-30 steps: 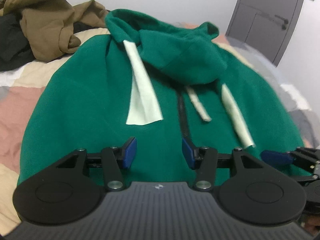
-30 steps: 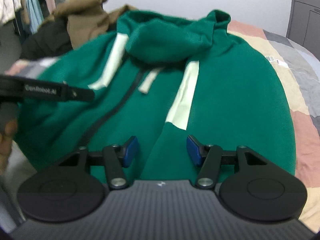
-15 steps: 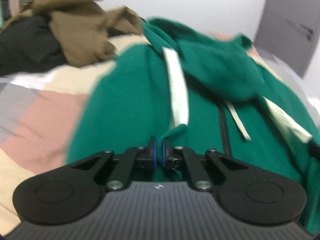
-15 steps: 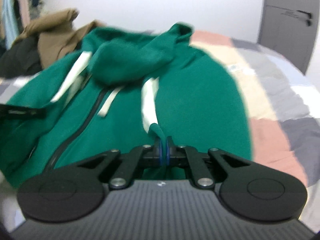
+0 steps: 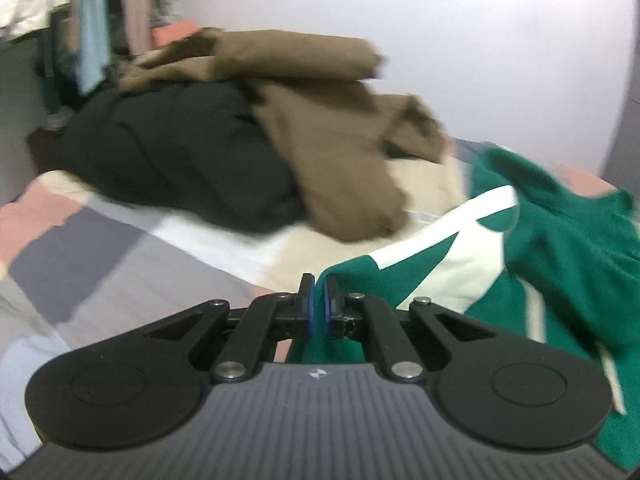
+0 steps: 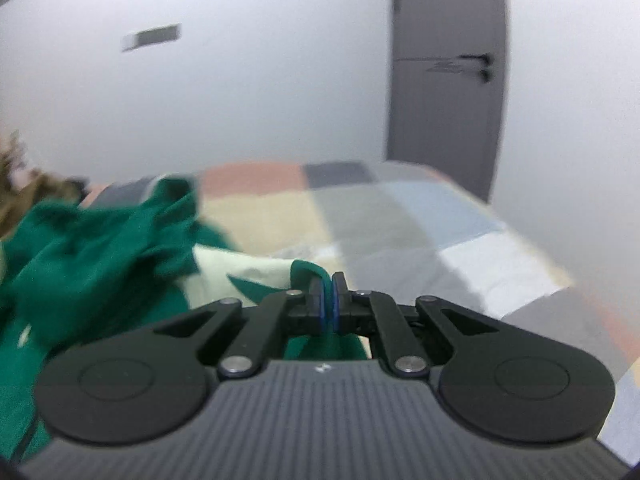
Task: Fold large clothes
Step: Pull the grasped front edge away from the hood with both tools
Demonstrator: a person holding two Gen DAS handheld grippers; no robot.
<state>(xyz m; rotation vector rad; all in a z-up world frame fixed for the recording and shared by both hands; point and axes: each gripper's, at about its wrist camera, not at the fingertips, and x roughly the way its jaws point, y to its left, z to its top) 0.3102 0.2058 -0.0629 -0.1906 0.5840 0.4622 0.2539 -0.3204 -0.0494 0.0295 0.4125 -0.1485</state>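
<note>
While both views blur, the left gripper and right gripper each pinch the green hoodie beside the brown garment.

A home bedroom: patchwork bedspread, heaped clothes, grey door

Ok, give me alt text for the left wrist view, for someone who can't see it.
The left gripper is shut on a fold of the green hoodie, which trails off to the right over a patchwork bedspread. Behind it lie a crumpled brown garment and a black garment. The picture is motion-blurred.
</note>
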